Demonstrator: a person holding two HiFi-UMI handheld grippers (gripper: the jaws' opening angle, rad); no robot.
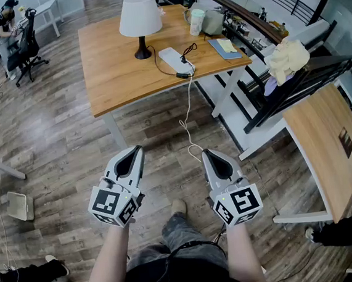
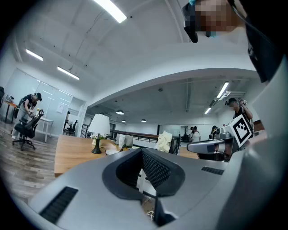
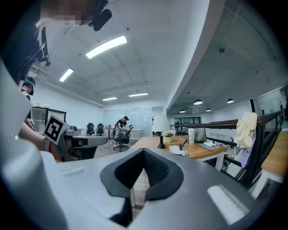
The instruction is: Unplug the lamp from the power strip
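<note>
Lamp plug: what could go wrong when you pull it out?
The power strip seems loose near the table edge, so a one-handed pull might drag it off. Tugging the black cord could tip the lamp. The white cord trails onto the floor ahead; you might trip.

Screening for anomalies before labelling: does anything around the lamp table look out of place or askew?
Nothing spilled or damaged. The power strip lies at an angle near the front edge of the table, and a white cord hangs off that edge to the floor in loose loops. The lamp stands upright.
</note>
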